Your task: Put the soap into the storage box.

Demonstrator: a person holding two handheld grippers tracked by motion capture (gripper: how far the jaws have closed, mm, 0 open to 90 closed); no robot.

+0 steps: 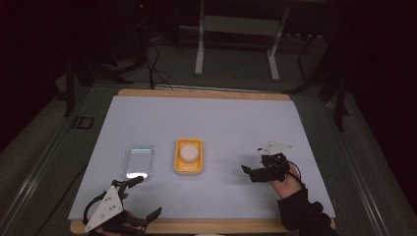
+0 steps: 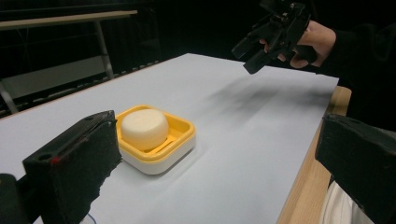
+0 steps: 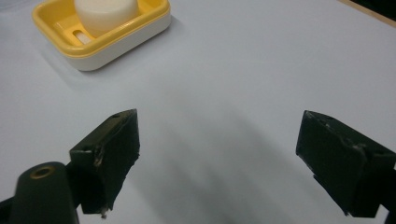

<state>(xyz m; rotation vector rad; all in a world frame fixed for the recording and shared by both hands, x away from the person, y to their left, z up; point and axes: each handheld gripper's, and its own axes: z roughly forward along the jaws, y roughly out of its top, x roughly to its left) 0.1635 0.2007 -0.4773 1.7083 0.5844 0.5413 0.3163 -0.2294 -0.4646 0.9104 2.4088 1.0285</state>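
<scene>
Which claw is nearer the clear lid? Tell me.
Left. The left claw hangs just beyond the near end of the clear lid, jaws open. The right claw hangs farther off, past the yellow soap dish.

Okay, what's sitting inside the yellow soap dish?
A round white soap bar rests in the yellow soap dish. A drain slot shows beside it; the tray floor beneath the bar is covered.

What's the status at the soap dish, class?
Both tongs open: left tongs, right tongs. White soap sits in yellow dish. Clear lid lies beside it. Path unobstructed.
</scene>
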